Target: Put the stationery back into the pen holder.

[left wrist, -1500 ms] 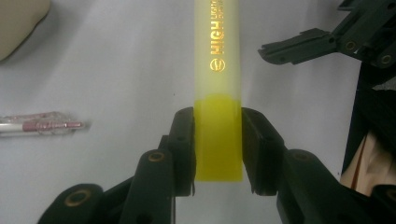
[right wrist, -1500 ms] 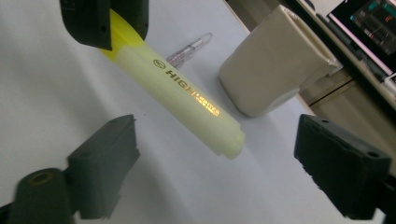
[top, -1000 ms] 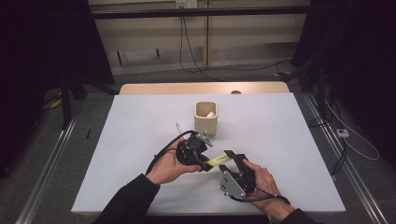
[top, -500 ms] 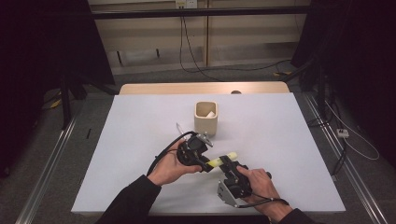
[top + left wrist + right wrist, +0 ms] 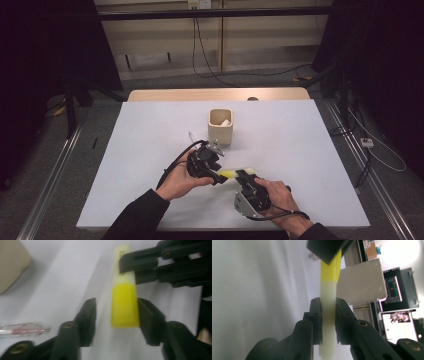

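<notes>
- The highlighter (image 5: 235, 173) lies low in the middle of the high view, on the white table (image 5: 300, 150), spanning the two grippers.
- The right gripper (image 5: 328, 310) clamps the pale barrel: in its own view both pads press the barrel's sides, low in the middle of the frame, having just closed on it.
- The left gripper (image 5: 116, 315) straddles the yellow cap (image 5: 125, 305); its jaws have just been opening. In its view the left pad stands clear of the cap, with white table showing between, while the right pad sits at the cap's edge; whether it touches I cannot tell.
- In the left gripper view the other gripper's jaws grip the barrel at upper right.
- A beige cup (image 5: 220, 126) stands just above the grippers in the high view.
- A thin pen (image 5: 23, 329) lies at lower left of the left gripper view, blurred and cut by the frame edge.
- In the high view the highlighter's ends are hidden by grippers and hands (image 5: 177, 180).
- The cup's contents are too small to make out.
</notes>
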A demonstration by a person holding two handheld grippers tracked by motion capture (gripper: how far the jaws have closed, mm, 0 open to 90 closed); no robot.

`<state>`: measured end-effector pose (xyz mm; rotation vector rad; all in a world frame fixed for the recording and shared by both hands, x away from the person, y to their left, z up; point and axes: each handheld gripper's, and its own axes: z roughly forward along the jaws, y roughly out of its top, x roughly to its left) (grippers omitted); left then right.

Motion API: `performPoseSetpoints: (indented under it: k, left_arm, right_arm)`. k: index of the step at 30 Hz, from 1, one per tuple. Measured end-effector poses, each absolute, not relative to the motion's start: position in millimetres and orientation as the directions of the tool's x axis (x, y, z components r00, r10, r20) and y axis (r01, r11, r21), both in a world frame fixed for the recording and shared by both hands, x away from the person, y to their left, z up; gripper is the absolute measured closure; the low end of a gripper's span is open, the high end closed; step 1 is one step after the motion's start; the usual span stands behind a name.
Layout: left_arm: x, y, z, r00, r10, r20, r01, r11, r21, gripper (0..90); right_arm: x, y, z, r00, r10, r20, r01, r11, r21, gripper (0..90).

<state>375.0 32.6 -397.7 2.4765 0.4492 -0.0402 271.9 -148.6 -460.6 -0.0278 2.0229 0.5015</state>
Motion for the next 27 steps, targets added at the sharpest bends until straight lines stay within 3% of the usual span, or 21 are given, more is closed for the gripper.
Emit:
performPoseSetpoints:
  k: [10,19,22,25,27]
  left_arm:
    - [378.3,59.6,-397.5,0.915,0.388,-0.113,0.364,-0.670,0.647,19.7]
    - [378.5,85.4,-407.4,0.888,0.443,-0.123,0.403,-0.618,0.675,9.4]
    - [381.6,94.3,-408.5,0.875,0.452,-0.176,0.433,-0.567,0.700,8.1]
    - [381.0,97.3,-406.9,0.856,0.500,-0.132,0.432,-0.552,0.713,8.1]
    - [379.1,100.4,-407.1,0.865,0.484,-0.134,0.419,-0.548,0.724,8.1]
  right_arm:
    - [278.1,-157.1,-456.9,-0.541,0.327,-0.775,-0.132,0.877,0.462,78.3]
    - [285.1,-165.8,-449.0,-0.590,0.486,-0.644,-0.025,0.787,0.617,78.2]
    - [287.2,-167.7,-445.0,-0.605,0.541,-0.584,0.013,0.740,0.672,78.3]
    - [289.2,-170.3,-441.3,-0.605,0.568,-0.558,0.023,0.714,0.700,78.2]
    - [290.5,-172.4,-439.3,-0.605,0.586,-0.539,0.031,0.694,0.720,78.2]
